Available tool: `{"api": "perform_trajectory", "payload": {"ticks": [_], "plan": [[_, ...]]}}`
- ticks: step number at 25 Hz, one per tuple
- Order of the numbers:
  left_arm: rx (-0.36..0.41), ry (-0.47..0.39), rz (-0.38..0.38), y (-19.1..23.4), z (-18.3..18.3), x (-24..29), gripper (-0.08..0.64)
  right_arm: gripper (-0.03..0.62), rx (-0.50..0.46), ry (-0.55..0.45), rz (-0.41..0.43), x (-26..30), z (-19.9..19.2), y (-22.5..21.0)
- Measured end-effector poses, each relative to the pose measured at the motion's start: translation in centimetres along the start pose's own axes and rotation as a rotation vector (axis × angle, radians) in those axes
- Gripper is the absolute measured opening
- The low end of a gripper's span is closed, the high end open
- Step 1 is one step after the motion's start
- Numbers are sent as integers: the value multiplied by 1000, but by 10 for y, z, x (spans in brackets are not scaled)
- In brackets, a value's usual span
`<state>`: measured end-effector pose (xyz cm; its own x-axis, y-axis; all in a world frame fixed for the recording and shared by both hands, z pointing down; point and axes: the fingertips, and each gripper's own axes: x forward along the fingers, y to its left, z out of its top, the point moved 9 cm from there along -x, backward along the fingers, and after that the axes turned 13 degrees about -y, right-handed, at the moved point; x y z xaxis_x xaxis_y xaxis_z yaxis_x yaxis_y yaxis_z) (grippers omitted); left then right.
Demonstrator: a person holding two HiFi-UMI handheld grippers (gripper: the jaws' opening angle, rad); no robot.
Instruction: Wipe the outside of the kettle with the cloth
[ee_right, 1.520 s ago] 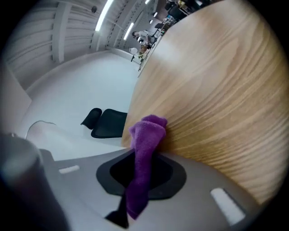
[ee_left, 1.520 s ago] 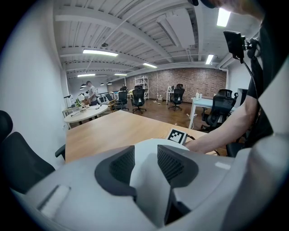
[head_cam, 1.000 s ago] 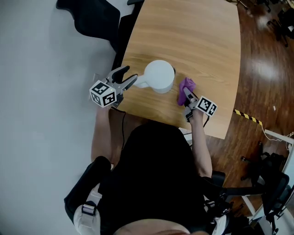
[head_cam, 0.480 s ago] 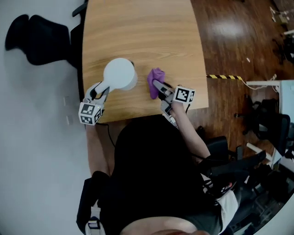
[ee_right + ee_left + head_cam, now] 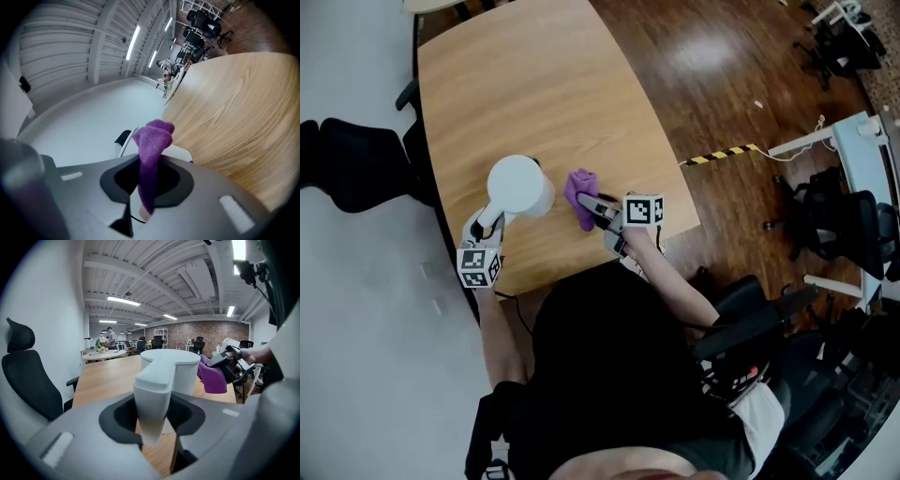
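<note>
A white kettle (image 5: 517,185) stands on the wooden table (image 5: 534,84) near its front edge, with its handle (image 5: 492,218) pointing toward me. My left gripper (image 5: 485,228) has just been closing, and its jaws now hold the handle (image 5: 152,399) between them. To the right of the kettle body (image 5: 185,369), my right gripper (image 5: 592,208) is shut on a purple cloth (image 5: 579,194). The cloth hangs bunched a short way from the kettle's side. In the right gripper view the cloth (image 5: 152,150) fills the gap between the jaws, and a bit of the kettle (image 5: 182,153) shows behind it.
A black office chair (image 5: 347,164) stands left of the table. Yellow-and-black tape (image 5: 719,153) lies on the wood floor to the right. More chairs (image 5: 848,225) and a white desk (image 5: 853,141) stand beyond it. The table's front edge (image 5: 581,267) is close to both grippers.
The left gripper came down from beside the handle and closed round it. The right gripper kept the cloth and stayed beside the kettle. The head view swung, shifting everything left.
</note>
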<state>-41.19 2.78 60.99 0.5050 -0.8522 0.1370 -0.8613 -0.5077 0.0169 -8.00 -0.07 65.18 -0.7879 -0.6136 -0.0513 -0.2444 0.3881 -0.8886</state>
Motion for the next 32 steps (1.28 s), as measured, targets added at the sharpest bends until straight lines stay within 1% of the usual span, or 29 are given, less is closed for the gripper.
{"api": "perform_trajectory", "payload": {"ticks": [1,2,4,6,9,13,15,17,18,20,21,22,23,25,27,32], "plan": [[-3,5,-8,2,-9,5,153,52,-12,-14,21,-4,-1,-2],[-4,12,-16,5,-10,12,156,52,-17,-37,46,-7,1,3],[-3,23,-15,17,6,22,160,52,-25,-82,104,-4,15,28],[3,31,4,37,21,29,161,52,-28,-101,130,3,22,44],[20,46,10,69,27,53,155,52,-20,-114,121,4,25,52],[1,74,-7,121,43,100,155,52,-27,-136,97,2,30,66],[-38,81,-21,131,50,122,155,52,-36,-151,84,-6,33,74],[-117,83,-9,140,50,143,163,52,-45,-165,71,-2,33,77],[-176,81,13,144,47,152,169,52,-48,-172,62,3,30,77],[-316,71,89,148,42,166,170,52,-50,-191,42,8,26,75],[-373,64,129,148,41,172,163,52,-51,-202,33,7,26,76],[-408,60,163,147,41,179,163,52,-53,-211,26,5,27,77],[-423,61,193,146,42,185,161,52,-55,-218,23,2,27,78],[-427,65,250,145,42,193,153,52,-61,-229,20,-7,25,76],[-455,44,313,143,38,193,155,52,-66,-240,10,-13,21,74],[-611,-51,526,133,21,174,167,52,-82,-264,12,-23,16,76]]}}
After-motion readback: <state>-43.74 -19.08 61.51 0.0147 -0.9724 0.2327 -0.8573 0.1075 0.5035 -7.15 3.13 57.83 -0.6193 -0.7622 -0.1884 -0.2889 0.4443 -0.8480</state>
